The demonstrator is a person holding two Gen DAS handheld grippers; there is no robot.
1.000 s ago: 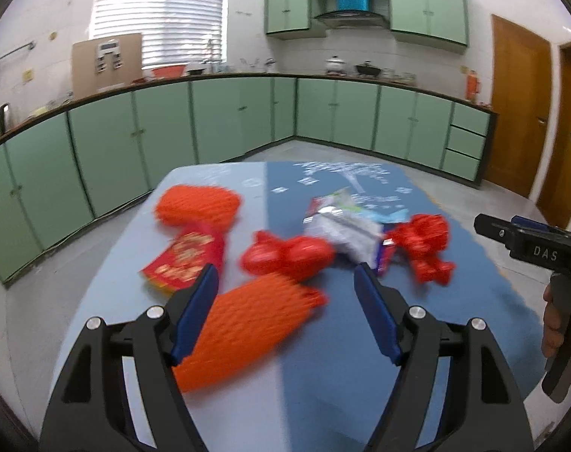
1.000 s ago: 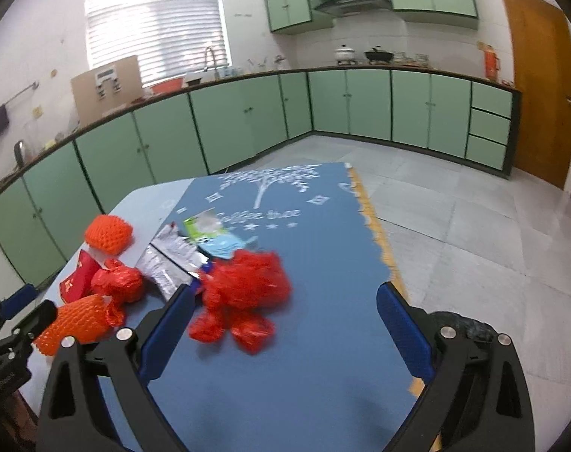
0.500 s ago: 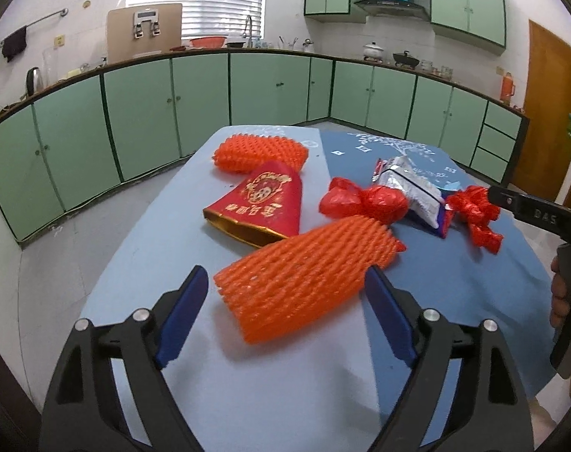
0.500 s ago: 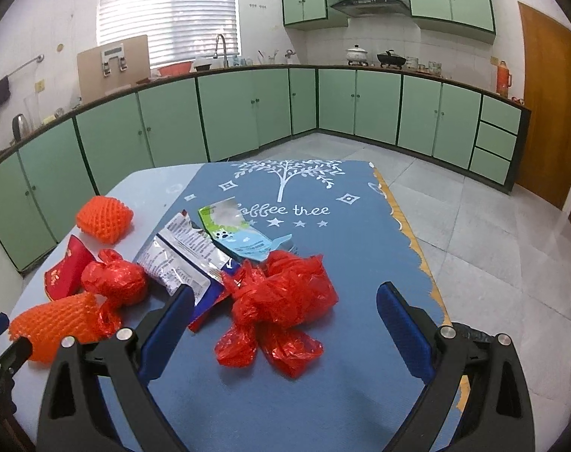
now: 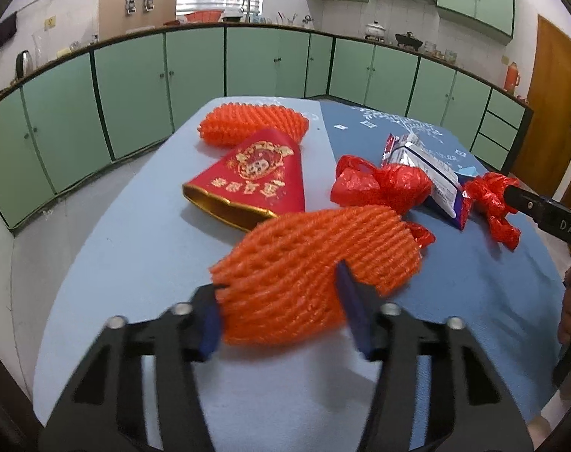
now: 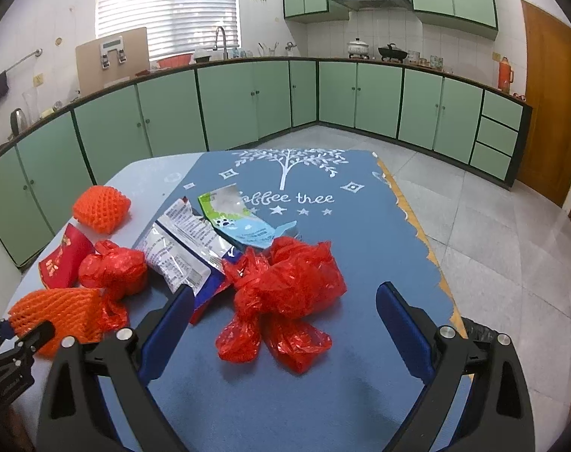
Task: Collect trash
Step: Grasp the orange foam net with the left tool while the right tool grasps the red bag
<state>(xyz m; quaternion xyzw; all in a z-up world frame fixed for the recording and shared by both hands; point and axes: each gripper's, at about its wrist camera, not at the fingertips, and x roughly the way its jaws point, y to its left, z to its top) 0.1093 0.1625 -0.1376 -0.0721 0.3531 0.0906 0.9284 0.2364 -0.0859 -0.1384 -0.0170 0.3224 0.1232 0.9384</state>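
Litter-strewn table (image 6: 360, 395) with blue mat (image 6: 360, 233)

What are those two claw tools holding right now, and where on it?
The left gripper has just been closing on the near end of the orange foam net. The right gripper holds nothing, open around the red plastic bag.

The near foam net sleeve (image 5: 308, 267) is soft orange plastic foam, ribbed and matt, its mesh dented where the left gripper (image 5: 281, 316) presses blue, smooth-looking pads (image 5: 351, 301) into it; a 2nd foam net (image 5: 253, 122) beyond has the same rough weave. The red envelope (image 5: 255, 177) looks like coated paper — satin red with gilt print and a shiny gold lip. The 2 red bags (image 6: 285, 293) (image 5: 379, 186) are thin crinkled plastic film, glossy and translucent. The snack wrappers (image 6: 187, 241) are slick foil-like plastic, silvery. The worktop (image 6: 360, 233) wears a matt blue felt-like mat — edge frayed. The right gripper (image 6: 285, 324) has matt black plastic arms with bright metal bolt heads.
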